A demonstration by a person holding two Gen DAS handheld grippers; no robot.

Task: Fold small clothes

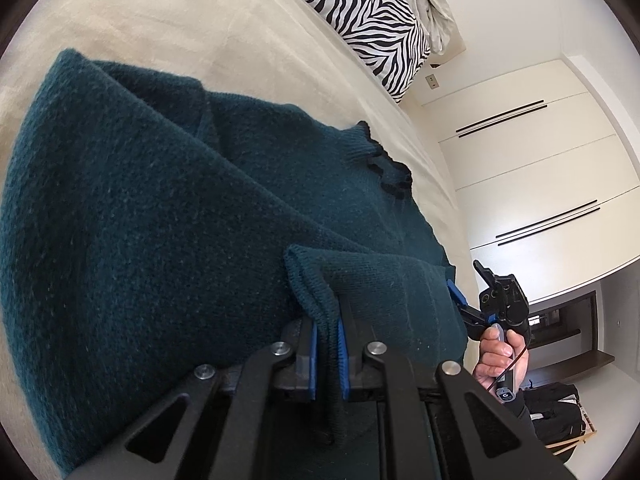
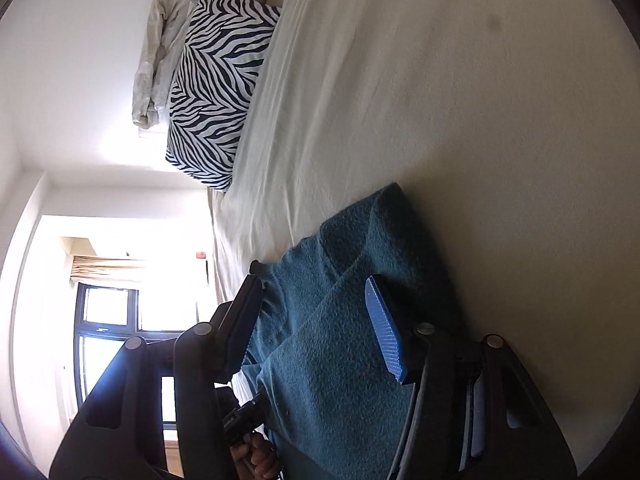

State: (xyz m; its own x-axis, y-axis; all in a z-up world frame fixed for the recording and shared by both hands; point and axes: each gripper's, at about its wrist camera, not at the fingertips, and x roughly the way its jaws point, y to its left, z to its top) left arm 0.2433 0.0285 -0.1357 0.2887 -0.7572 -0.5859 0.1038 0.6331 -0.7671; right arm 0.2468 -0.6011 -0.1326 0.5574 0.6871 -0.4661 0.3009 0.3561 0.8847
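Cream bed [image 2: 460,120], zebra pillow [image 2: 212,92], white wardrobe [image 1: 532,184], bright window [image 2: 108,312].

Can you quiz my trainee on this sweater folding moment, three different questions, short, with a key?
1. True or false: the left gripper is clamped on the teal sweater.
2. The right gripper is: A) pinching a sock, B) open around sweater fabric, C) holding the pillow.
3. Fill in: the pillow on the bed has a ____ pattern.

Key: 1 true; 2 B; 3 zebra.

The sweater [image 1: 160,220] hides most of the right gripper [image 1: 460,300].
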